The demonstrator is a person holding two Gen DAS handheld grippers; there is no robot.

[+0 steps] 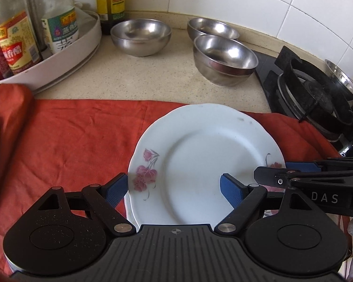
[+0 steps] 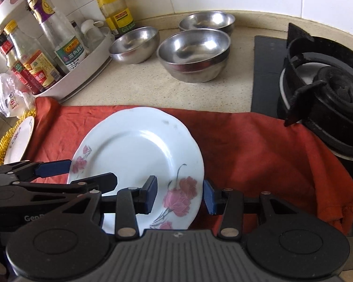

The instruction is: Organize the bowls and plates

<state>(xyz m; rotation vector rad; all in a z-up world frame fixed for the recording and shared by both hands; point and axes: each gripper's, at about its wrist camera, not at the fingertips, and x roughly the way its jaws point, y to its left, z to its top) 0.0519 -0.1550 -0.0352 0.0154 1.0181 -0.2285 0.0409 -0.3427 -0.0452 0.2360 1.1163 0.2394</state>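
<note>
Plate [image 1: 207, 162] flat on red cloth [image 1: 70, 141] on table [image 1: 141, 75]. Left tool [image 1: 174, 190] spread wide, straddling plate's left rim. Right tool [image 2: 180, 196] spread, straddling right rim. 3 steel bowl groups [image 2: 193, 51] behind.

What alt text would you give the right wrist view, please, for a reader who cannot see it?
Two open black grippers, right gripper and left gripper, straddle opposite edges of a white flowered plate on a red cloth. Behind it on the counter stand steel bowls, sauce bottles and a gas burner.
</note>
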